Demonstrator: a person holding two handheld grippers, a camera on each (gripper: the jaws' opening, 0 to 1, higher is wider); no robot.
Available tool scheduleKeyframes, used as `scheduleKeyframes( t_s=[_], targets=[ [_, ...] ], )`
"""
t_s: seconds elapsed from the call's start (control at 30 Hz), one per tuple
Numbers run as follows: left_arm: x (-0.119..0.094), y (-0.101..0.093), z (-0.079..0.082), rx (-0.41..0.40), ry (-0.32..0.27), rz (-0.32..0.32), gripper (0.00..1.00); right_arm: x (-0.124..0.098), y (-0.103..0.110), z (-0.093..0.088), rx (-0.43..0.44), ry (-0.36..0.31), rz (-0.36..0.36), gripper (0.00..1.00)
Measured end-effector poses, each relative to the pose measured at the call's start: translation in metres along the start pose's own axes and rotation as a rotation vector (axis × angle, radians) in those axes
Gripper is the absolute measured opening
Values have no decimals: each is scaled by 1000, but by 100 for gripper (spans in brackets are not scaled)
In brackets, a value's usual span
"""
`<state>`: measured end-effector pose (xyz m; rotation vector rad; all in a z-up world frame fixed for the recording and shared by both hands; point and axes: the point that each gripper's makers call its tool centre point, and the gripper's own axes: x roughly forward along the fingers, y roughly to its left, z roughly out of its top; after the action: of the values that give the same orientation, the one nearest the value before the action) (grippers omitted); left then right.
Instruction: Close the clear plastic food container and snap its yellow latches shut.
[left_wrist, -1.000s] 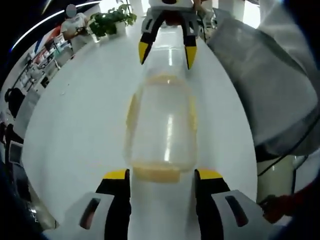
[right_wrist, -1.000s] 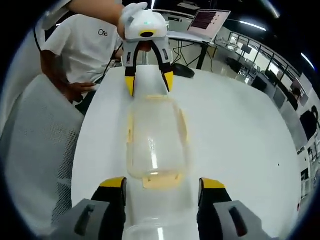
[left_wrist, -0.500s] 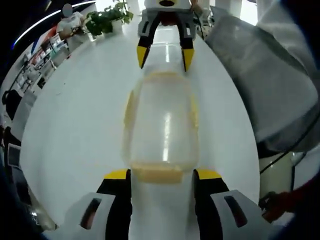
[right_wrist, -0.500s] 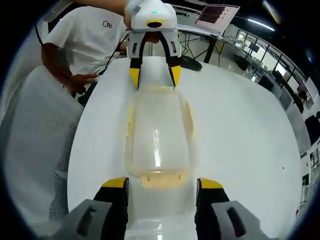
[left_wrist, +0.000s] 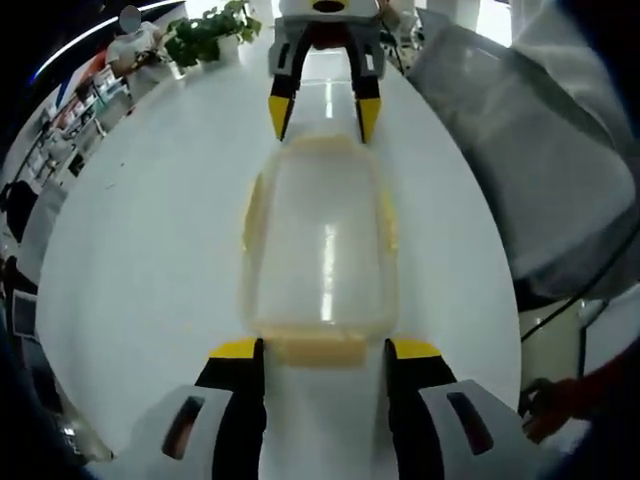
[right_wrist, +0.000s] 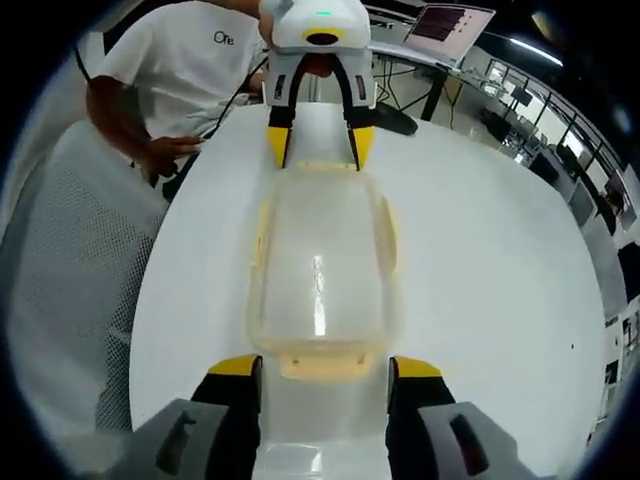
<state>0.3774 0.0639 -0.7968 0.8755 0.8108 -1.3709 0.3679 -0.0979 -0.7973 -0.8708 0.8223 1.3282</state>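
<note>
The clear plastic container (left_wrist: 320, 240) (right_wrist: 322, 265) lies lengthwise on the white table (left_wrist: 140, 220) (right_wrist: 480, 260), lid on top. Pale yellow latches run along its long sides (left_wrist: 252, 205) (right_wrist: 388, 235) and its two short ends. My left gripper (left_wrist: 325, 350) is open, its yellow-tipped jaws on either side of the end latch (left_wrist: 318, 350) nearest it. At the opposite end my right gripper (right_wrist: 325, 366) is open the same way around the other end latch (right_wrist: 322, 362). Each gripper appears at the far end in the other's view: right gripper (left_wrist: 323, 118), left gripper (right_wrist: 320, 147).
A grey mesh chair (left_wrist: 530, 150) (right_wrist: 70, 280) stands beside the table. A person in a white T-shirt (right_wrist: 170, 70) leans at the table's far edge. A potted plant (left_wrist: 205, 35) and a laptop (right_wrist: 455, 22) sit beyond the table's ends.
Both grippers have closed in on the container's two short ends; each far gripper's tips now reach the container's end. The container has stayed put.
</note>
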Motion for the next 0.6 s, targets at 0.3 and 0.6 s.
scheduleKeyframes(
  t_s=[0.3,0.6],
  targets=[
    [2,0,0,6,8,-8,46,4,0,-2,19,12,34,45],
    [3,1,-1,5,21,-13,41,8,-1,-2,-8,26,39,39]
  ],
)
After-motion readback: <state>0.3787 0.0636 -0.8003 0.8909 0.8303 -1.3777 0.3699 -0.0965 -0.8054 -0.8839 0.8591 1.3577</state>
